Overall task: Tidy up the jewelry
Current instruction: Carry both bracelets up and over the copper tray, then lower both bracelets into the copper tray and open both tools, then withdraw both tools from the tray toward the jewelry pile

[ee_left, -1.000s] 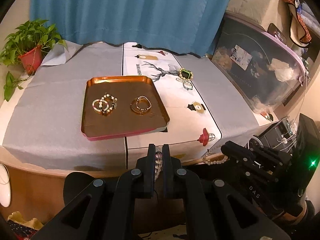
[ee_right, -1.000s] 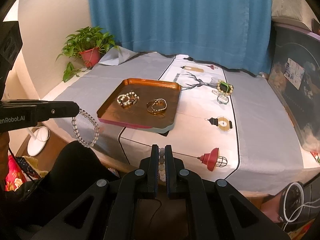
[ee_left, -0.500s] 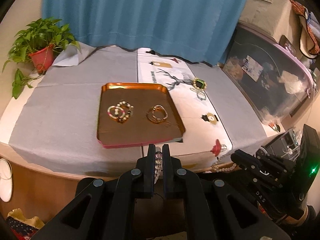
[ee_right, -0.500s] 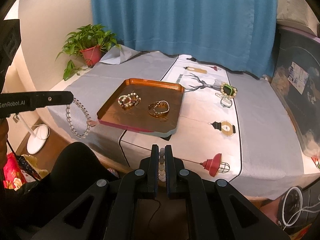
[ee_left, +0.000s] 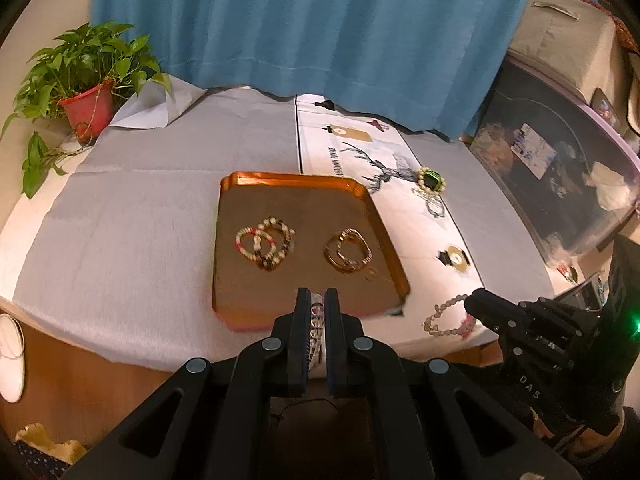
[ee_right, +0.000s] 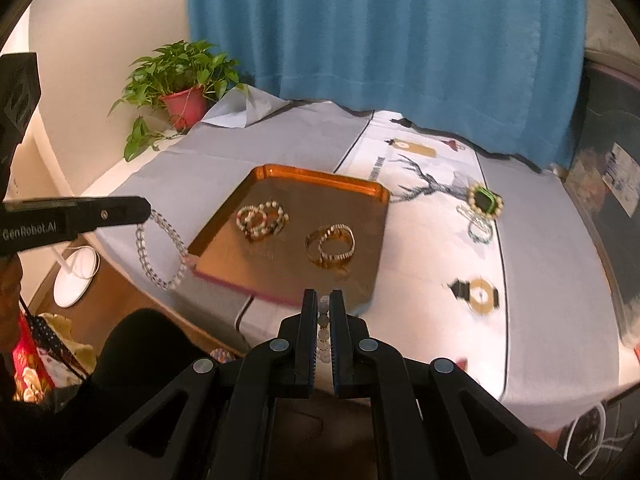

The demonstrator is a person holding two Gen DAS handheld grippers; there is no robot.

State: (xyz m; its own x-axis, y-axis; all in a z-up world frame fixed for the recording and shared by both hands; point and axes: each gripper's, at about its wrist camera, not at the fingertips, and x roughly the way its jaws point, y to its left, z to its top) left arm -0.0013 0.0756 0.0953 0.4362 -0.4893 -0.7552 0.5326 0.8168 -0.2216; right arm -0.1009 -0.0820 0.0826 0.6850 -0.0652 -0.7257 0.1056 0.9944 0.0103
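Note:
My left gripper point(ee_left: 318, 295) is shut on a clear bead bracelet point(ee_left: 316, 322), just short of the near edge of a copper tray point(ee_left: 288, 177). From the right wrist view that bracelet point(ee_right: 160, 254) hangs as a loop below the left gripper point(ee_right: 146, 210). My right gripper point(ee_right: 324, 297) is shut on a pale bead bracelet point(ee_right: 323, 322), whose loop point(ee_left: 442, 316) dangles at the table's front right. In the tray lie beaded bracelets point(ee_left: 266, 243) point(ee_right: 262, 220) and gold bracelets point(ee_left: 348, 250) point(ee_right: 330, 246).
A pearl bracelet with a green stone point(ee_left: 431, 180) point(ee_right: 485, 202) and a clear bracelet point(ee_left: 434, 207) lie on the printed runner right of the tray. A potted plant point(ee_left: 86, 92) stands at the back left. A dark storage box point(ee_left: 560, 160) borders the table's right side.
Both grippers have moved forward toward the table, so the tray looks nearer and larger. Each still holds its bracelet, and the hanging loops have swung along.

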